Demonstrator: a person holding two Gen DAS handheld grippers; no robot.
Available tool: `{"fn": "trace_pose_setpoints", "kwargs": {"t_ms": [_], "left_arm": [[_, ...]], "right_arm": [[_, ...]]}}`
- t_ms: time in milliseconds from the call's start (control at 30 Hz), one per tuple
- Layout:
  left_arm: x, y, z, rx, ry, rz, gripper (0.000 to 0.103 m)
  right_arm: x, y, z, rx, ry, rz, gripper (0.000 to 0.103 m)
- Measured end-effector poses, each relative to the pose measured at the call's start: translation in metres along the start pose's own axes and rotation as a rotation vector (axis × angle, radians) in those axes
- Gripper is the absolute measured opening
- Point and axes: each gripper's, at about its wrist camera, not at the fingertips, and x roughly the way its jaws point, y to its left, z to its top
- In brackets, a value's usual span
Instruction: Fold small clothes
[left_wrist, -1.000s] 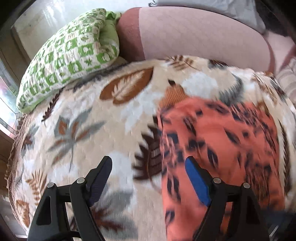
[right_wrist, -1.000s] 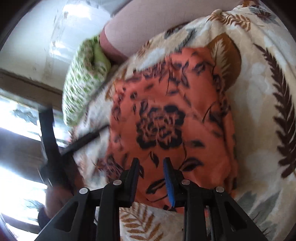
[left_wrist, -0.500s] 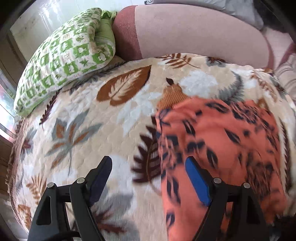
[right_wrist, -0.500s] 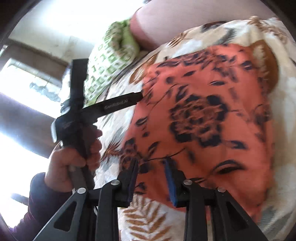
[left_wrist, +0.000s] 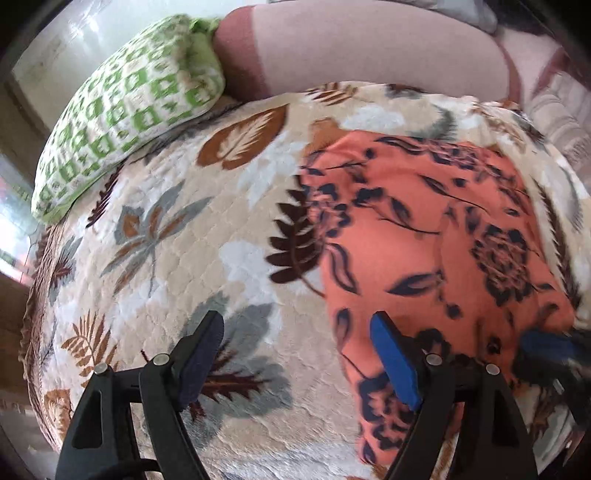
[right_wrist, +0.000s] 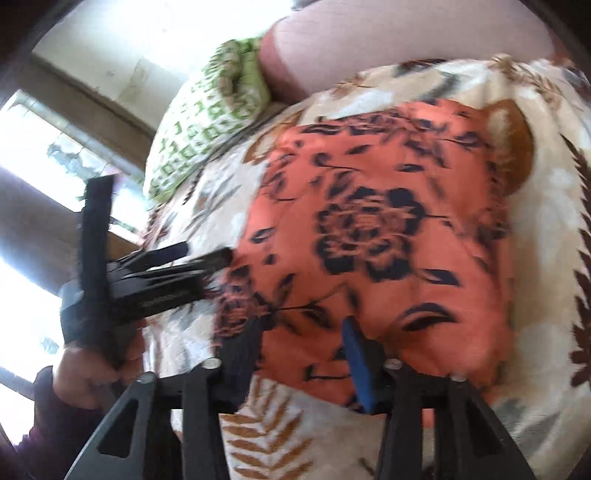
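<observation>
Bring left tongs (left_wrist: 297, 319), wide open and empty, onto orange garment (left_wrist: 424, 240) edge under their right finger; with right tongs (right_wrist: 302, 325), parted, just closing astride near hem, unpinched, bite squarely.

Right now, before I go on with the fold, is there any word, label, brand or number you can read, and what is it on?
Left tongs: a pale line of print runs along one finger, seen from the right wrist view; too blurred to read.
Orange floral garment: no tag or print visible.
Leaf-pattern blanket and green checked pillow: pattern only, no words.
Nothing else legible.
</observation>
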Motion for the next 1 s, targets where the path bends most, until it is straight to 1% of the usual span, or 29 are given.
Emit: {"fn": "trace_pose_setpoints", "kwargs": {"t_ms": [33, 67, 100, 133, 167, 200, 233, 300, 400, 433, 500, 533, 567, 600, 700, 833, 900, 933, 967, 1000], "left_arm": [[-0.001, -0.005, -0.005, 0.024, 0.000, 0.009, 0.082], [-0.003, -0.008, -0.013, 0.037, -0.012, 0.025, 0.083], [-0.003, -0.012, -0.023, 0.051, -0.028, 0.040, 0.083], [0.000, -0.015, -0.029, 0.072, -0.024, 0.051, 0.083], [0.005, -0.018, -0.035, 0.095, -0.003, 0.059, 0.083], [0.011, -0.018, -0.042, 0.093, 0.022, 0.059, 0.083], [0.012, -0.017, -0.044, 0.075, 0.029, 0.051, 0.083], [0.005, -0.013, -0.049, 0.050, 0.014, 0.024, 0.083], [-0.001, -0.014, -0.060, 0.071, 0.010, 0.033, 0.083], [0.001, -0.014, -0.065, 0.076, 0.015, 0.034, 0.083], [0.009, -0.015, -0.072, 0.079, 0.019, 0.030, 0.083], [0.010, -0.014, -0.073, 0.068, 0.020, 0.024, 0.083], [0.010, -0.012, -0.072, 0.050, 0.028, 0.015, 0.083], [0.009, -0.011, -0.071, 0.039, 0.036, 0.006, 0.083], [-0.001, -0.003, -0.064, 0.004, 0.043, -0.046, 0.082], [-0.017, 0.013, -0.050, -0.060, -0.003, -0.086, 0.082], [-0.022, 0.017, -0.040, -0.111, -0.033, -0.125, 0.082], [-0.022, 0.019, -0.035, -0.130, -0.035, -0.147, 0.082], [-0.017, 0.017, -0.031, -0.140, -0.018, -0.160, 0.082], [-0.011, 0.015, -0.028, -0.149, 0.000, -0.153, 0.082]], "right_arm": [[0.006, -0.007, 0.001, 0.012, 0.016, -0.012, 0.038], [0.013, -0.014, 0.001, 0.021, 0.047, -0.034, 0.037], [0.017, -0.021, 0.001, 0.026, 0.067, -0.037, 0.037], [0.020, -0.024, 0.002, 0.030, 0.075, -0.031, 0.037], [0.018, -0.023, 0.002, 0.028, 0.073, -0.027, 0.037], [0.013, -0.023, 0.002, 0.024, 0.069, -0.016, 0.037], [0.010, -0.023, 0.003, 0.025, 0.060, 0.000, 0.037], [-0.004, -0.027, 0.003, 0.031, 0.030, 0.012, 0.037], [-0.022, -0.032, 0.003, 0.027, -0.011, 0.015, 0.037], [-0.026, -0.036, 0.001, 0.036, -0.011, 0.016, 0.037], [-0.023, -0.046, -0.001, 0.073, 0.019, 0.002, 0.037], [-0.013, -0.050, -0.004, 0.096, 0.052, -0.012, 0.037], [-0.006, -0.057, -0.006, 0.121, 0.086, -0.001, 0.037], [-0.005, -0.060, -0.007, 0.131, 0.088, 0.010, 0.037], [-0.016, -0.060, -0.005, 0.122, 0.058, 0.034, 0.039], [-0.038, -0.064, 0.000, 0.116, -0.027, 0.056, 0.039], [-0.052, -0.068, 0.004, 0.124, -0.059, 0.075, 0.039], [-0.052, -0.067, 0.004, 0.123, -0.060, 0.074, 0.039], [-0.046, -0.061, 0.004, 0.120, -0.051, 0.056, 0.039], [-0.038, -0.060, 0.003, 0.124, -0.030, 0.023, 0.039]]}}
